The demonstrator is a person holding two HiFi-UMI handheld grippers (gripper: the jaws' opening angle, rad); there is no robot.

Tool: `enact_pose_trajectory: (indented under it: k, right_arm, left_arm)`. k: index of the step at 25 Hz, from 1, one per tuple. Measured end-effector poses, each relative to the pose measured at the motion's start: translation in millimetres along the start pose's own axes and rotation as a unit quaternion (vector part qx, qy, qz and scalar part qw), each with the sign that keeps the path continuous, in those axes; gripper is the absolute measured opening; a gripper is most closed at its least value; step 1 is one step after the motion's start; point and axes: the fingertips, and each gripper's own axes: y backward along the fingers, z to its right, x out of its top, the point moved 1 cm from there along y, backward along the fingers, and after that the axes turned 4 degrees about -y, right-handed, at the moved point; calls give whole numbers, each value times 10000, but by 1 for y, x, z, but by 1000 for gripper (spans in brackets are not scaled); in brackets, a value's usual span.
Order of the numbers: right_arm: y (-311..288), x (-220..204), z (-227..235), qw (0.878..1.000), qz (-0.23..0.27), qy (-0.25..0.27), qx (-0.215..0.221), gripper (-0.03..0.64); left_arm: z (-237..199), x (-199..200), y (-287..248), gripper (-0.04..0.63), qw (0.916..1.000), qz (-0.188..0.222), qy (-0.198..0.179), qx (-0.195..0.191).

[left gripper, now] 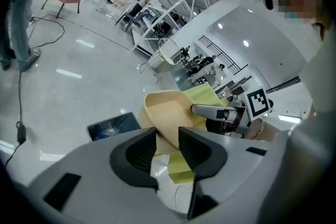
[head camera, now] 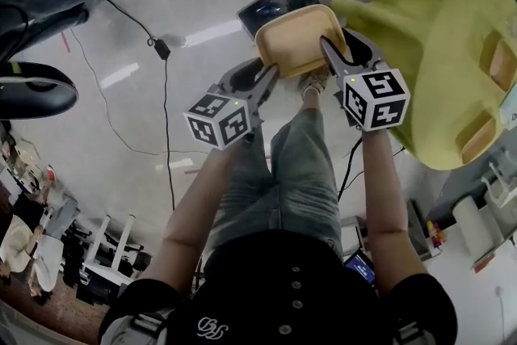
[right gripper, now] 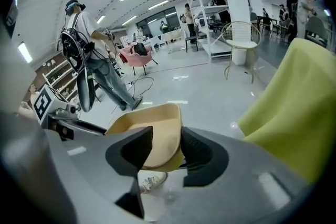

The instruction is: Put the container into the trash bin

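**Container held clear of floor by both grippers, not in trash bin**

Item under inspection: the container (head camera: 299, 32), a shallow tan tray with rounded corners. It sits open side up and roughly level, with nothing seen inside. It is carried off the floor, supported at both ends.

The trash bin (head camera: 279, 2) is dark, rectangular and lined with a shiny bag. It stands on the floor on the far side of the container. In the head view the container's far left corner overlaps the bin's near edge. The container is above the bin's level and not inside it.

The left gripper (head camera: 271, 75) has its jaws part-way closed and nipped on the container's left rim. In the left gripper view the rim runs slantwise between the two pads.

The right gripper (head camera: 327, 44) also has its jaws part-way closed, gripping the container's right end wall. One finger lies over the rim and the other sits beneath.

Surroundings:
- The person's jeans leg (head camera: 299, 166) and shoe (head camera: 315, 81) are directly below the container.
- A large yellow-green hand-shaped chair (head camera: 436, 36) stands to the right, just beside the right gripper.
- A black cable (head camera: 166, 117) trails across the grey floor (head camera: 121, 20) at left.
- In the right gripper view a second person (right gripper: 84, 44) stands at far left, and a wire-frame chair (right gripper: 239, 42) is farther off.
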Motion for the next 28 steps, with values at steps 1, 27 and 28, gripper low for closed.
enact_pose_trajectory:
  k: [1, 27, 28]
  right_arm:
    - [-8, -2, 1, 10000, -49, 41, -6, 158]
    - [-50, -3, 12, 9989, -211, 419, -38, 265]
    - [-45, -2, 11, 9991, -167, 391, -58, 265]
  left_arm:
    - [-7, -3, -3, 121, 10000, -4, 67, 12]
    - [-50, 5, -21, 198, 9991, 40, 11, 417]
    - [-45, 8, -20, 198, 9993, 32, -39, 361]
